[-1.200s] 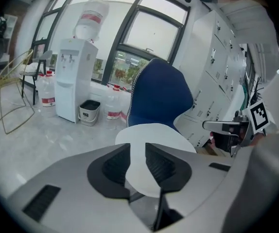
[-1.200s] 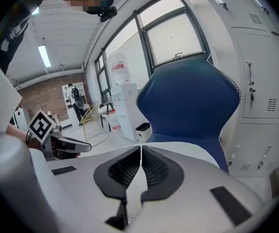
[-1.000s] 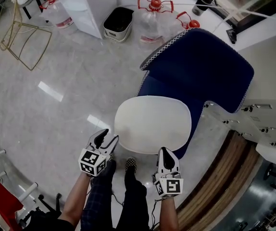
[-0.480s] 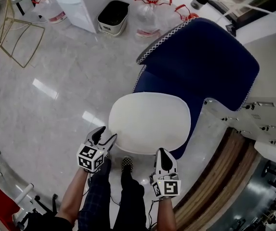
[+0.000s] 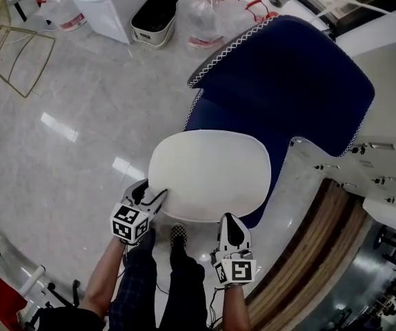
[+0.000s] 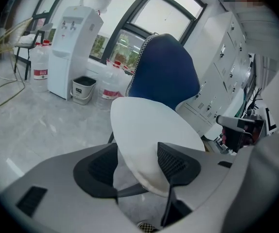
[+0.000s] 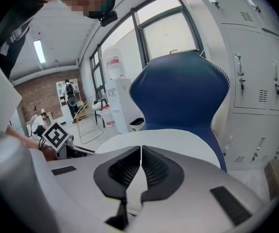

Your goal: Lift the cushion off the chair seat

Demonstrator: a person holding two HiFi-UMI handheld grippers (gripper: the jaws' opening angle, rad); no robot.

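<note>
A white oval cushion (image 5: 208,174) lies on the seat of a dark blue chair (image 5: 288,81). My left gripper (image 5: 152,192) is open at the cushion's near left edge. In the left gripper view the cushion (image 6: 149,125) has its rim between the spread jaws of that gripper (image 6: 137,152), and the pads do not press on it. My right gripper (image 5: 229,224) is shut with nothing in it, just short of the cushion's near right edge. From the right gripper (image 7: 140,152) the cushion (image 7: 178,140) shows right ahead, below the chair back (image 7: 183,91).
A black bin (image 5: 151,16) and large water bottles (image 5: 208,9) stand on the floor behind the chair, beside a white water cooler (image 6: 74,38). A gold wire frame (image 5: 12,54) is at far left. Grey lockers (image 7: 256,81) rise on the right. The person's shoe (image 5: 177,234) is below the cushion.
Both grippers have sunk and come closer to the cushion. The left one now has the cushion's rim between its jaws; the right one stays shut.
</note>
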